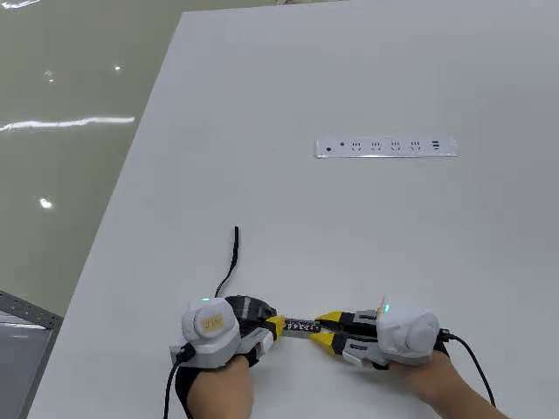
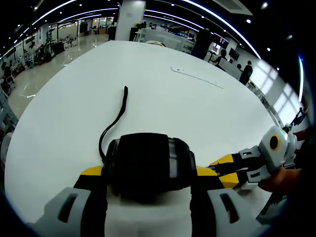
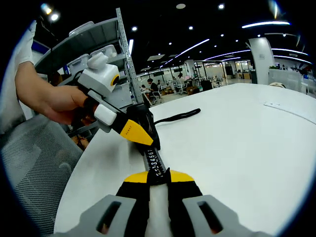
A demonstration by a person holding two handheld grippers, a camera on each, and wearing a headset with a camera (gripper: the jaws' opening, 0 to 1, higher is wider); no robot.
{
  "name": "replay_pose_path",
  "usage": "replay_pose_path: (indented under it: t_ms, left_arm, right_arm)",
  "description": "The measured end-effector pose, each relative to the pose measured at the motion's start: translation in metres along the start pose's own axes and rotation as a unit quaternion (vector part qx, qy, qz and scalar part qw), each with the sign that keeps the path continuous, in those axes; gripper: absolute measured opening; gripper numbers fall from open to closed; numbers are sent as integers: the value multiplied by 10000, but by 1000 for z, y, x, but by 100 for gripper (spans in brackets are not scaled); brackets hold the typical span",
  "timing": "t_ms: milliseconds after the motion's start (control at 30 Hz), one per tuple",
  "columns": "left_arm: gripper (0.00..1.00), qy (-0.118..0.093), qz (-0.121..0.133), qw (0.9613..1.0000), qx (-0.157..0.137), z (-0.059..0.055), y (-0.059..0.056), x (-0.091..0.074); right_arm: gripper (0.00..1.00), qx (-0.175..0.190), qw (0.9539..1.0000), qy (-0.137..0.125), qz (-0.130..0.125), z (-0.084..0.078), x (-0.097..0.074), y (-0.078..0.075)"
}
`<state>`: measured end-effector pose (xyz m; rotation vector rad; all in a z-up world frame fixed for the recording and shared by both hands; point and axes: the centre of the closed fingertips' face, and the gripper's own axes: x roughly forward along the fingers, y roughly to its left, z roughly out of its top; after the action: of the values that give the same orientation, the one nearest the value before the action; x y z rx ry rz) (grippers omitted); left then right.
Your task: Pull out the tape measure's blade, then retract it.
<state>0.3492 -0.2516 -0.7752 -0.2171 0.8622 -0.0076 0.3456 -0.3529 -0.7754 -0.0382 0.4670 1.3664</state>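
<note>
The tape measure [image 1: 248,309] has a black and grey case [image 2: 148,163] and lies low over the white table near its front edge. My left gripper [image 1: 264,325] is shut on the case [image 3: 146,120], one yellow jaw on each side. A short length of the numbered blade [image 1: 298,326] runs out to the right. My right gripper [image 1: 326,330] is shut on the blade's end [image 3: 154,163]. In the left gripper view the right gripper [image 2: 228,167] comes in from the right. The case's black wrist strap [image 1: 231,260] trails away across the table.
A white power strip [image 1: 385,147] lies flat on the table [image 1: 367,236] farther back, right of centre. The table's left edge [image 1: 105,236] drops to a glossy floor. Metal shelving [image 3: 126,59] stands behind the left hand.
</note>
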Motion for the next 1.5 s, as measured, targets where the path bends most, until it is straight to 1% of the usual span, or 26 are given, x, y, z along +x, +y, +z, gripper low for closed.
replay_pose_path:
  t_ms: [367, 633, 1033, 1200, 1433, 1467, 1500]
  left_arm:
    - [66, -3, -19, 10000, -24, 0, 0, 0]
    - [66, -8, -34, 10000, -56, 0, 0, -1]
    - [66, -29, -64, 9999, -111, 0, 1, 0]
    - [66, -51, -91, 9998, -190, 1, 0, -2]
    - [67, -70, -137, 9996, -227, 1, 1, -1]
    - [67, -72, -138, 9996, -220, 1, 1, -1]
    - [67, -86, -131, 9997, -207, 2, 1, -1]
  right_arm:
    - [12, -33, 10000, 13, 72, 4, 14, 3]
    - [12, -79, 9999, 16, 80, 8, 27, 6]
    - [11, -158, 9998, 36, 114, 10, 38, 7]
    - [11, -179, 9997, 44, 127, 13, 43, 8]
    - [11, -258, 9996, 47, 140, 15, 53, 12]
    - [11, -306, 9994, 85, 163, 15, 53, 12]
    - [11, -239, 9996, 59, 156, 15, 52, 11]
